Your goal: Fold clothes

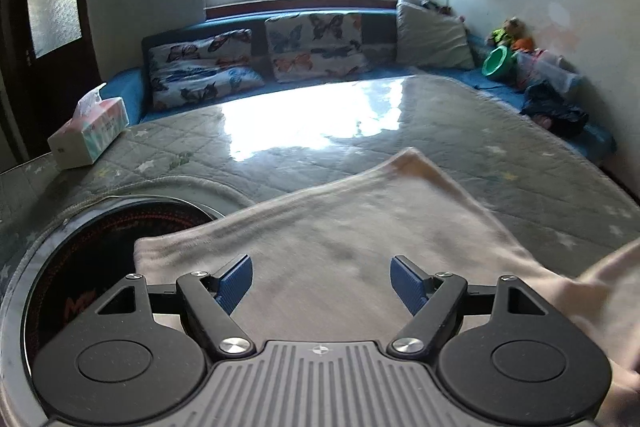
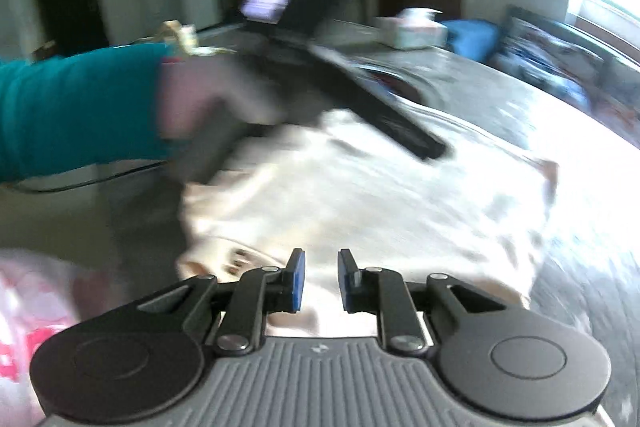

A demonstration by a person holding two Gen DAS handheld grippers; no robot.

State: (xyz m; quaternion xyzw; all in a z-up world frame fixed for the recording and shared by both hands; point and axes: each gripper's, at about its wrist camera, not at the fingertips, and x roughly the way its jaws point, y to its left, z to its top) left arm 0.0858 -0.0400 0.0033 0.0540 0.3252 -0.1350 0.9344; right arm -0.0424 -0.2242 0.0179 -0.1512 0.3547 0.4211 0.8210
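A pale cream garment (image 1: pixel 360 211) lies folded on the quilted table cover (image 1: pixel 400 115). My left gripper (image 1: pixel 320 263) hovers just over its near part, jaws wide apart and nothing between the blue pads (image 1: pixel 240 279). In the blurred right wrist view the same garment (image 2: pixel 380 203) looks white and rumpled. My right gripper (image 2: pixel 321 255) hangs above its near edge with a narrow gap between its pads and no cloth in that gap. A hand (image 2: pixel 192 99) in a teal sleeve (image 2: pixel 80 107) holds the left gripper (image 2: pixel 428 147) over the garment's far side.
A round black hob (image 1: pixel 92 267) is set into the table at the left, partly under the garment. A tissue box (image 1: pixel 90 133) stands at the far left. Butterfly cushions (image 1: pixel 256 63), a green bowl (image 1: pixel 496 61) and a dark bag (image 1: pixel 556 111) lie on the bench behind.
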